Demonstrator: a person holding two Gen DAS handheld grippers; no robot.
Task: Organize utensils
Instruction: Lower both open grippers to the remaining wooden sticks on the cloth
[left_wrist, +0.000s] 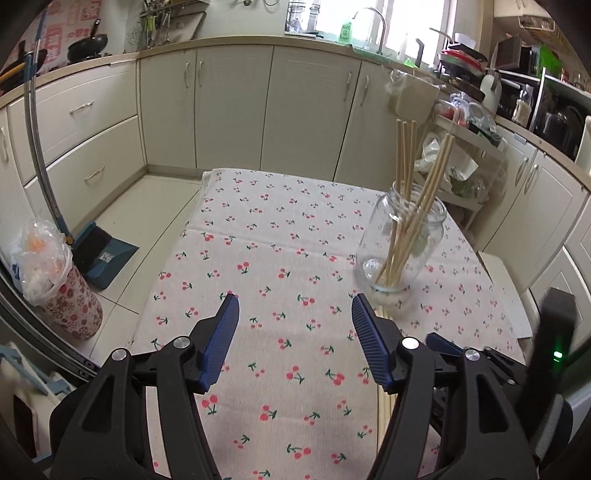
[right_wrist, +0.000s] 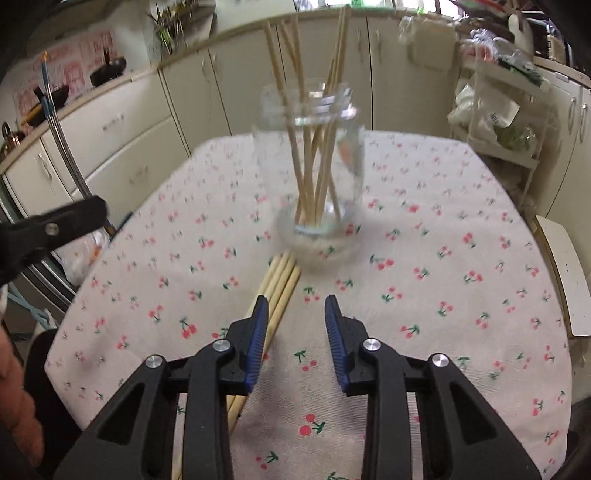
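Between picks: chopsticks going into the glass jar (left_wrist: 400, 240) on the desk (left_wrist: 280, 258).
Both the left gripper (left_wrist: 295, 332) and right gripper (right_wrist: 295, 325) gape empty; loose chopsticks (right_wrist: 279, 284) lie before the jar, just left of the right gripper, which must straddle one.

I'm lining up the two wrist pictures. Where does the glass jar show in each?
Left wrist view: glass jar stands right of centre, chopsticks inside.
Right wrist view: it is upper centre, blurred, just beyond loose chopsticks on the cloth.
Shared landmark: the cherry-print tablecloth.
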